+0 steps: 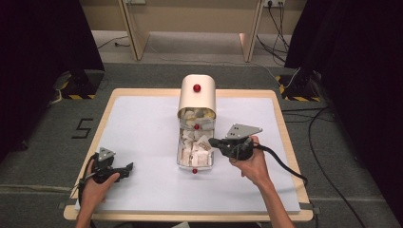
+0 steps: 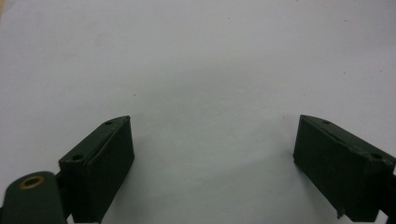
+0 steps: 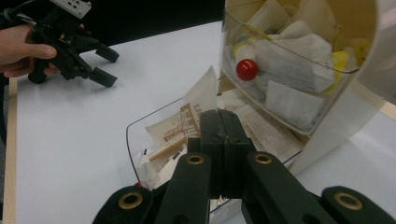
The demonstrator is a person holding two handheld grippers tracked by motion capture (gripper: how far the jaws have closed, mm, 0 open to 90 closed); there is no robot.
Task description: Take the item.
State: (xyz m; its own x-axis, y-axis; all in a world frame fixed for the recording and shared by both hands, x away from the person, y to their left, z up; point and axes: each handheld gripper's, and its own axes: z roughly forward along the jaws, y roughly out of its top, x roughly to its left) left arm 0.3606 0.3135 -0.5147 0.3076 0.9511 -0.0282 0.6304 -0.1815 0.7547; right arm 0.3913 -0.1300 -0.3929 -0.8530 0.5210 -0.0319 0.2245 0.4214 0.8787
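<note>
Shut right tool [image 3: 223, 140] over packet drawer [image 1: 195, 154]; cabinet [image 1: 198, 97] behind.

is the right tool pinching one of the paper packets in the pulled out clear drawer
Touching. In the right gripper view the shut right tool has a brown-printed paper packet rising from between its tips, above the clear drawer.

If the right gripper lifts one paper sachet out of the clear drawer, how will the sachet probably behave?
The paper sachet looks thin and flat, so it is probably light and may flop or bend. It lies among many others in the clear drawer, so neighbours could drag along. The right gripper has smooth shut jaws; thin paper might slip.
</note>
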